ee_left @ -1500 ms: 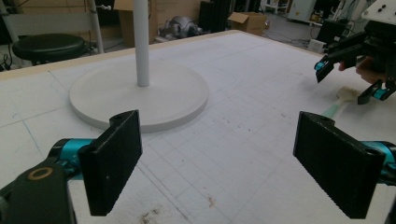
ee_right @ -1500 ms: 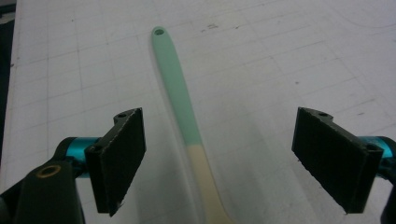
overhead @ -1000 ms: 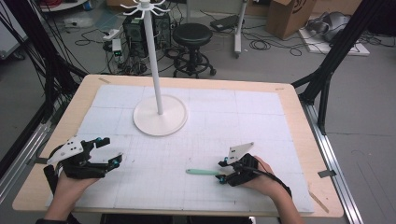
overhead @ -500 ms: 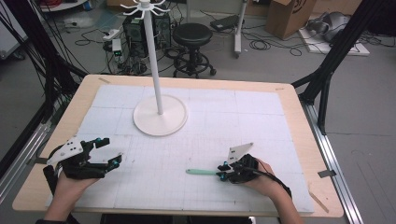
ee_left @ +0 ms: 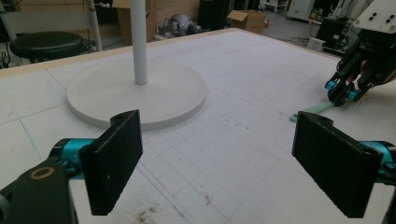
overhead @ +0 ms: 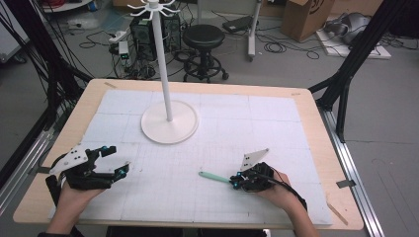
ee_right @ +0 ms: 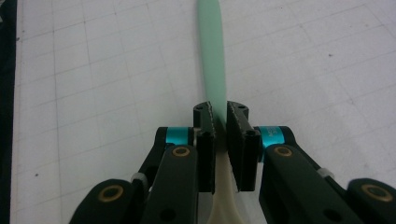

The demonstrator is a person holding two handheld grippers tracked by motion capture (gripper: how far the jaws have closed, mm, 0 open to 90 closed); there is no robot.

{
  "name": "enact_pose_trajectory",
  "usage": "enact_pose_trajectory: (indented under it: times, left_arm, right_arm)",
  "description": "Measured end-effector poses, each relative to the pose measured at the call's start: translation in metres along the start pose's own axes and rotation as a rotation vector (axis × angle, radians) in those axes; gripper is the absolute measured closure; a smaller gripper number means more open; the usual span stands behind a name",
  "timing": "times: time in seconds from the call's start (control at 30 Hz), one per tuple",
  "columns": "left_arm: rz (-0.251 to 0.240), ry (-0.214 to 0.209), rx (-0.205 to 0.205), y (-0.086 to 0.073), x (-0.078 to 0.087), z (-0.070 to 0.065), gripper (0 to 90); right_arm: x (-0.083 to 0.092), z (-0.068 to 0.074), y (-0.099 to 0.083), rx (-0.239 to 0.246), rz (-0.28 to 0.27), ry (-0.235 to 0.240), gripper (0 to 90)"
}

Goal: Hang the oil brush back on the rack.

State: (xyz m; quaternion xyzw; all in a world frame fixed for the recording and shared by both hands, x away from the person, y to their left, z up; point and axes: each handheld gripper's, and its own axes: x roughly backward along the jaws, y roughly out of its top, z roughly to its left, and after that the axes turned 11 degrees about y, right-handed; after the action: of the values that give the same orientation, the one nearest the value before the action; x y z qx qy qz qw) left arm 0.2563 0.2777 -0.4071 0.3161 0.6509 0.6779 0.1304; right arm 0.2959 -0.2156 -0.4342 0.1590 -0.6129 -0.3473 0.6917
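A slim utensil with a mint-green handle [overhead: 212, 176] lies on the white gridded mat [overhead: 276, 123], pointing left from my right gripper [overhead: 236, 181]. In the right gripper view the jaws have just been closing and now pinch the utensil where the green handle [ee_right: 212, 56] meets its cream part [ee_right: 224, 196]; the right gripper [ee_right: 220, 119] is shut on it. My left gripper [overhead: 118, 159] rests at the table's left front, open, with nothing between its pads [ee_left: 116, 163]. From the left gripper view the right gripper [ee_left: 343, 92] and the utensil [ee_left: 315, 109] sit far right.
A white stand with a round base [overhead: 169, 123] and a tall pole [overhead: 160, 59] topped by hooks rises at the mat's back centre. The wooden table edge [overhead: 316, 113] frames the mat. A stool [overhead: 203, 37], cables and boxes lie on the floor beyond.
The right gripper's jaws have drawn together onto the utensil. Both hands and the utensil stay where they were.
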Motion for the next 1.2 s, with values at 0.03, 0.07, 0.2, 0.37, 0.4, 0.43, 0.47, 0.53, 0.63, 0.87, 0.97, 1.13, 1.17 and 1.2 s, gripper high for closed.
enact_pose_trajectory:
  times: [0.03, 0.07, 0.2, 0.37, 0.4, 0.43, 0.47, 0.53, 0.63, 0.87, 0.97, 1.13, 1.17, 1.2]
  left_arm:
    - [0.000, 0.001, 0.000, 0.000, 0.000, 0.000, 16.7]
    - [0.001, 0.002, -0.001, 0.000, 0.000, 0.000, 16.8]
    - [0.003, 0.001, -0.006, 0.000, -0.001, 0.000, 16.8]
    - [0.003, -0.005, -0.002, 0.000, -0.002, -0.001, 16.9]
    - [0.002, -0.005, -0.002, 0.001, -0.002, -0.001, 16.9]
    - [0.003, -0.005, -0.003, 0.001, -0.002, -0.001, 16.9]
    - [0.003, -0.006, -0.006, 0.001, -0.002, -0.001, 16.9]
    - [0.002, -0.007, -0.007, 0.001, -0.002, -0.001, 17.0]
    - [0.002, -0.005, -0.002, 0.001, -0.002, -0.001, 17.1]
    - [-0.006, -0.005, -0.003, 0.002, 0.001, 0.001, 17.3]
    - [-0.009, -0.005, -0.002, 0.003, 0.001, 0.001, 17.3]
    - [-0.011, -0.008, 0.001, 0.003, 0.003, 0.002, 17.8]
    - [-0.013, -0.008, 0.003, 0.003, 0.003, 0.003, 17.8]
    - [-0.015, -0.010, 0.004, 0.003, 0.003, 0.003, 17.8]
  right_arm:
    - [0.000, 0.000, 0.000, 0.000, 0.000, 0.000, 82.9]
    - [0.001, 0.000, 0.000, 0.003, -0.001, -0.009, 83.0]
    - [0.003, -0.001, 0.000, -0.008, -0.009, -0.027, 83.0]
    - [0.014, -0.002, 0.003, -0.029, -0.074, -0.053, 83.0]
    - [0.016, -0.002, 0.004, -0.030, -0.079, -0.058, 83.0]
    - [0.019, -0.003, 0.007, -0.029, -0.093, -0.059, 83.0]
    - [0.022, -0.003, 0.010, -0.024, -0.094, -0.065, 83.0]
    - [0.029, -0.003, 0.018, -0.019, -0.111, -0.078, 83.0]
    - [0.041, -0.003, 0.032, -0.015, -0.145, -0.096, 83.1]
    - [0.068, -0.004, 0.071, 0.004, -0.241, -0.147, 83.0]
    - [0.073, -0.004, 0.082, -0.001, -0.254, -0.156, 83.0]
    - [0.088, -0.007, 0.109, 0.004, -0.307, -0.184, 83.0]
    - [0.091, -0.007, 0.114, 0.005, -0.325, -0.189, 83.0]
    - [0.094, -0.008, 0.119, 0.005, -0.333, -0.193, 83.0]
